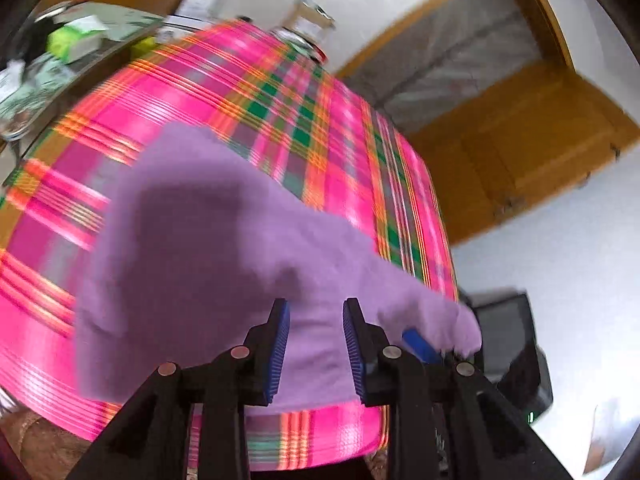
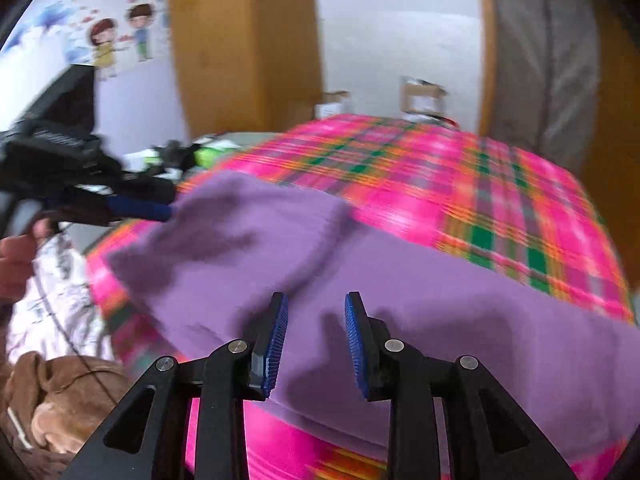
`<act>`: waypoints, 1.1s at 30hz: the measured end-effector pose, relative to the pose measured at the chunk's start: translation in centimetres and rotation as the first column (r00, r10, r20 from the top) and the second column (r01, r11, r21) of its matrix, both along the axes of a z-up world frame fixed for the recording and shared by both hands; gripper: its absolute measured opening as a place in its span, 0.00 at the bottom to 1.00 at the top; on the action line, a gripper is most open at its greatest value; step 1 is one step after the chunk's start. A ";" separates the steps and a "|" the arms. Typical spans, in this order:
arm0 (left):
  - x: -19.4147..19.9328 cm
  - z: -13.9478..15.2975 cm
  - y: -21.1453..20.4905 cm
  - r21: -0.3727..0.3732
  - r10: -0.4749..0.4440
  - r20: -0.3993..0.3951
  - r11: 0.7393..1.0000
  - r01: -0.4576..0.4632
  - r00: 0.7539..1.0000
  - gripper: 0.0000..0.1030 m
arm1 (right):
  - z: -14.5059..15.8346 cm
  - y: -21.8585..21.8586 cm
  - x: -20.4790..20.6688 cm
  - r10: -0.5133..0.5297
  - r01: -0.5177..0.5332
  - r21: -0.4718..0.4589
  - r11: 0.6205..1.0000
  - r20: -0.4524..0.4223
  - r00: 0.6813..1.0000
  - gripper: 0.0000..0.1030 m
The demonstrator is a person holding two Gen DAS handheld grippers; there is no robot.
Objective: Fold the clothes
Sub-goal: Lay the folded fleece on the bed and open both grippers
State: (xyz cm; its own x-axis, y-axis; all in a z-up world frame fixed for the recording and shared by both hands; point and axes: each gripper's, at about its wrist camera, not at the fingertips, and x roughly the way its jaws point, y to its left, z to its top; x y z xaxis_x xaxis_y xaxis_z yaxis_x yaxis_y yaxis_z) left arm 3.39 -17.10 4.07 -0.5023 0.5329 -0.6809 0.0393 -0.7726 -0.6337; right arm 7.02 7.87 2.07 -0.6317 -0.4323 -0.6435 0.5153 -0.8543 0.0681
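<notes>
Left wrist view: purple garment (image 1: 208, 248) on plaid worktop (image 1: 248, 92), one flap doubled over, fold unfinished; both grippers' jaws apart, empty.

The right claw (image 2: 316, 344) hovers with its blue pads apart over a purple garment (image 2: 400, 292) spread across the pink plaid surface (image 2: 500, 200). At far left the other claw (image 2: 160, 211) touches the garment's raised corner; grip unclear.
</notes>
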 end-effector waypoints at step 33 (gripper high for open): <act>-1.7 -5.0 20.6 -0.191 -0.399 0.026 0.898 0.396 0.917 0.28 | -0.9 27.5 2.1 -0.622 0.623 -0.019 0.782 -0.077 0.779 0.50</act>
State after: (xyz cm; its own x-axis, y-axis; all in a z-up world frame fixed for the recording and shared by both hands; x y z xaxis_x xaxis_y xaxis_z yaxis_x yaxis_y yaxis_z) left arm 1.69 3.48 -0.94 -0.2855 0.5529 -0.7828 -0.3035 -0.8269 -0.4734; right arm 9.17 35.36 1.13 -0.8078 0.0763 -0.5845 -0.1258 -0.9911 0.0445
